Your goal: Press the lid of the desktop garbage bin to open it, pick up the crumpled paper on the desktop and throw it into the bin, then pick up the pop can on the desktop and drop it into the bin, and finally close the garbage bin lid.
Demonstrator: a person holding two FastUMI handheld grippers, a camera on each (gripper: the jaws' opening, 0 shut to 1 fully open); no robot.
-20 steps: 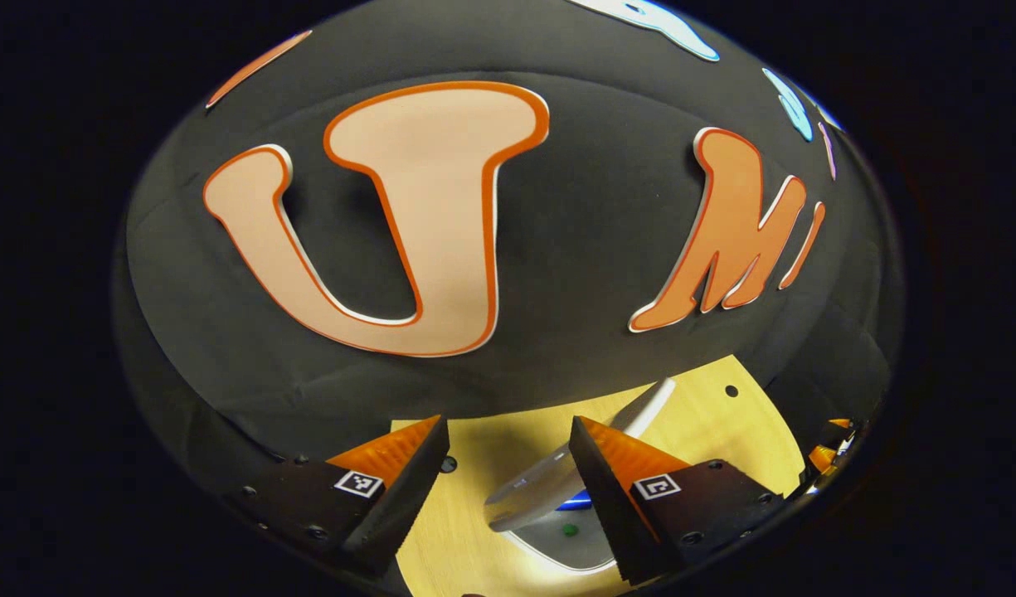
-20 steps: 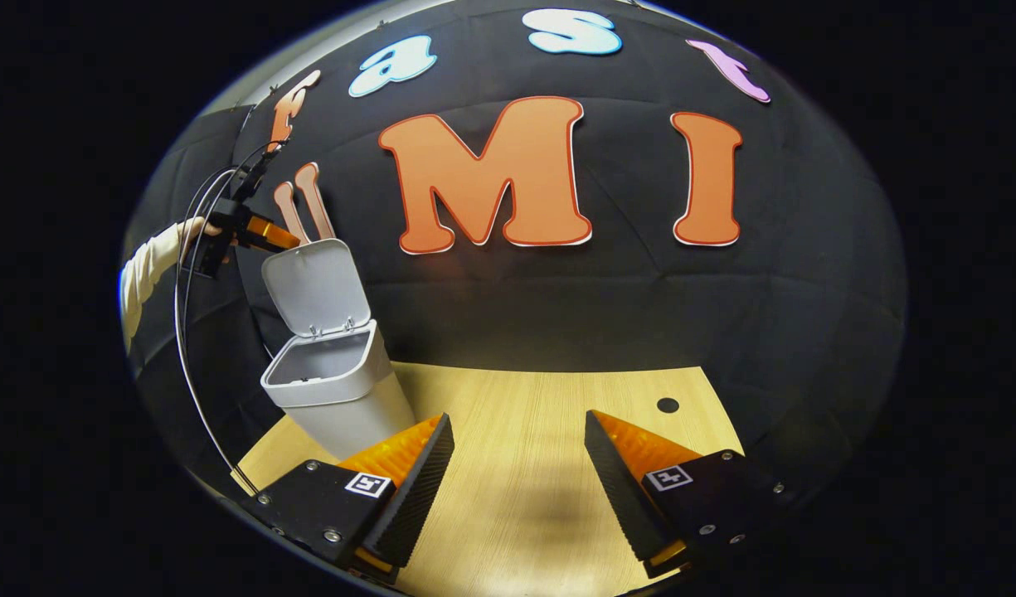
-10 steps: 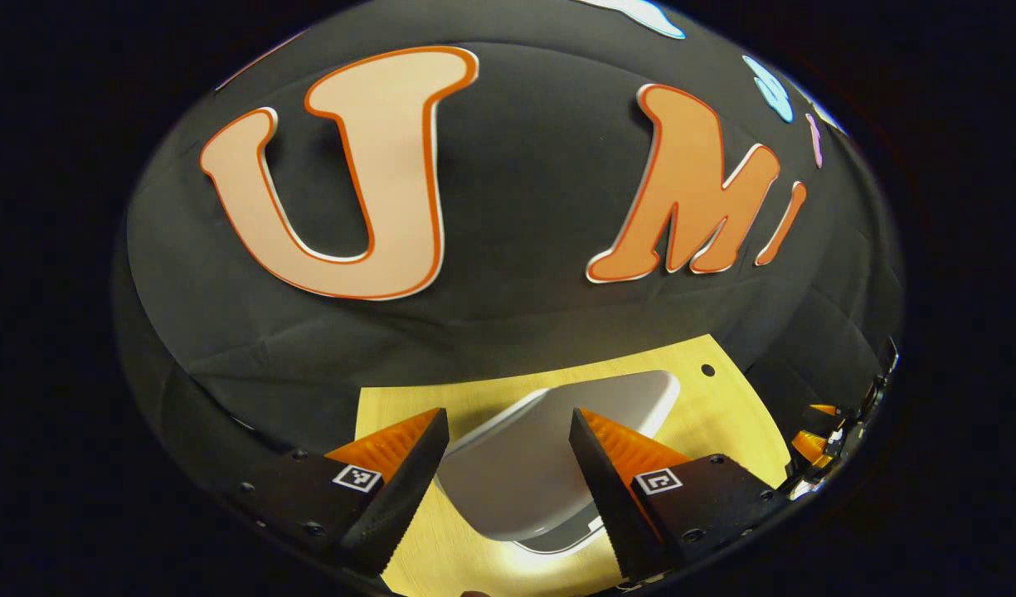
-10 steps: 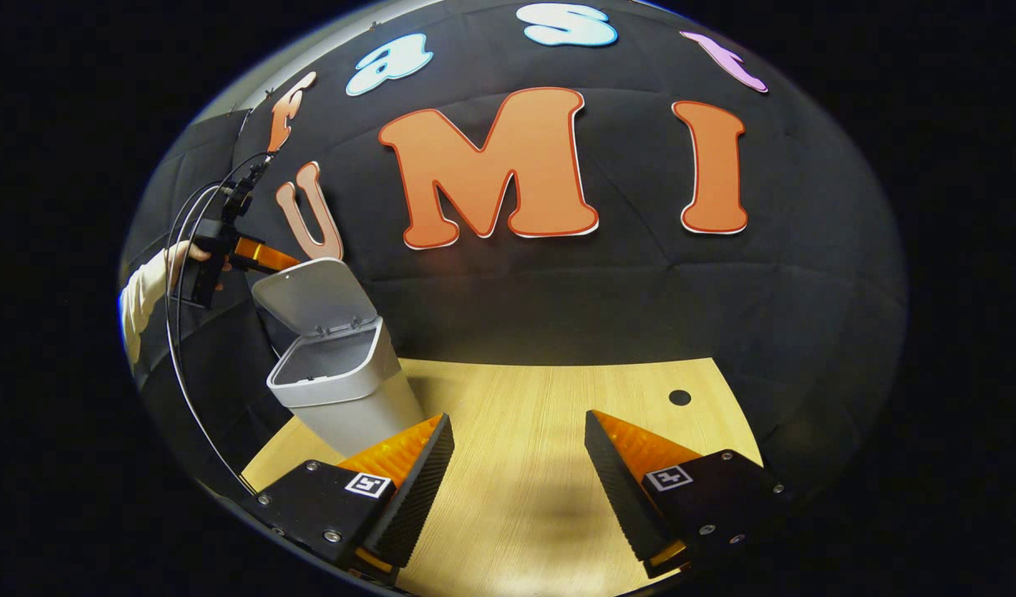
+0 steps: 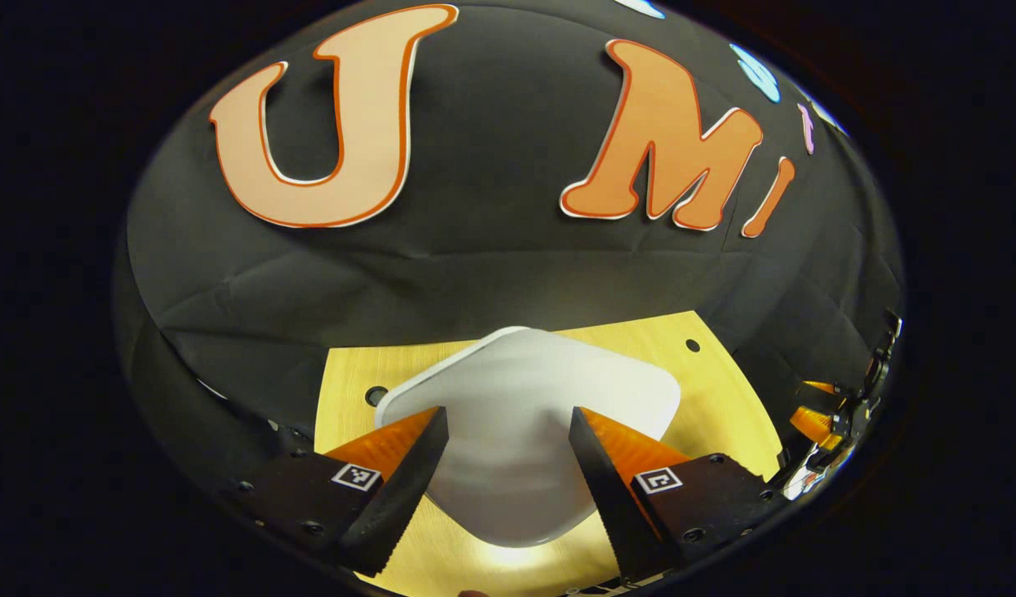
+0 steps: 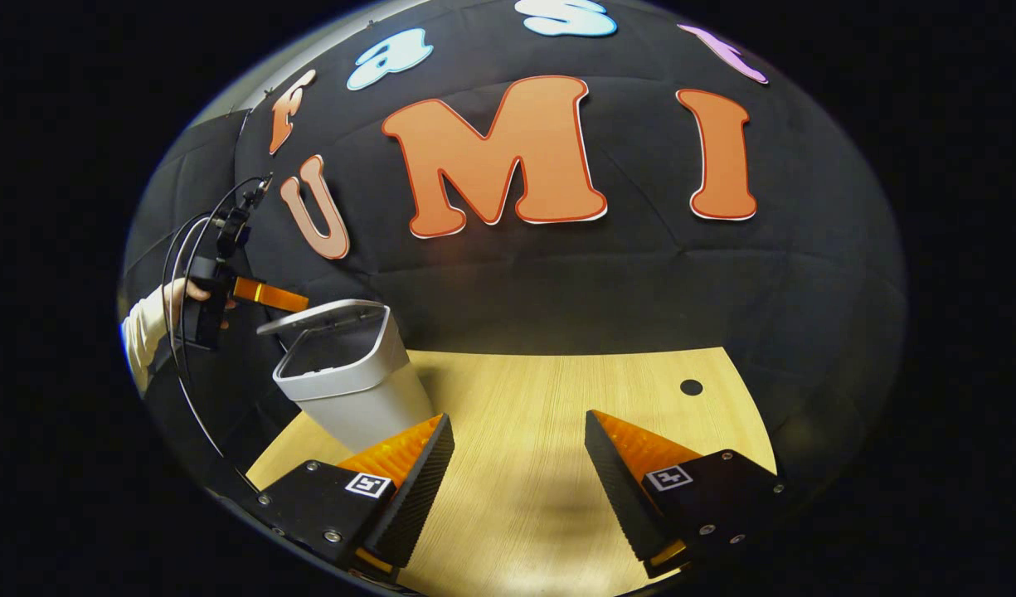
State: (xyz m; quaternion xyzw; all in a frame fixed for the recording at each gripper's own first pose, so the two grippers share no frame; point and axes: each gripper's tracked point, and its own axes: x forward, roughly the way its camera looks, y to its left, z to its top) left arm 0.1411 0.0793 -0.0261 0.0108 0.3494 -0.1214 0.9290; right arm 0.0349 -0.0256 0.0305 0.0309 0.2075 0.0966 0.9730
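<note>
Here the left tongs (image 5: pixel 508 464) hover spread over the bin's (image 6: pixel 360 396) nearly shut lid (image 5: pixel 528 414), at the worktop's (image 6: pixel 549 431) left end; the right tongs (image 6: pixel 520 473) gape, holding nothing.

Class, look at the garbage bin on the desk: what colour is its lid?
The lid is plain white, clearest in the left gripper view.

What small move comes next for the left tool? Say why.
Probably press the lid the rest of the way down with the left tool. In the right gripper view the lid sits tilted, with a gap open above the bin's rim, and the left tool is just above the lid, fingers apart and holding nothing.
</note>
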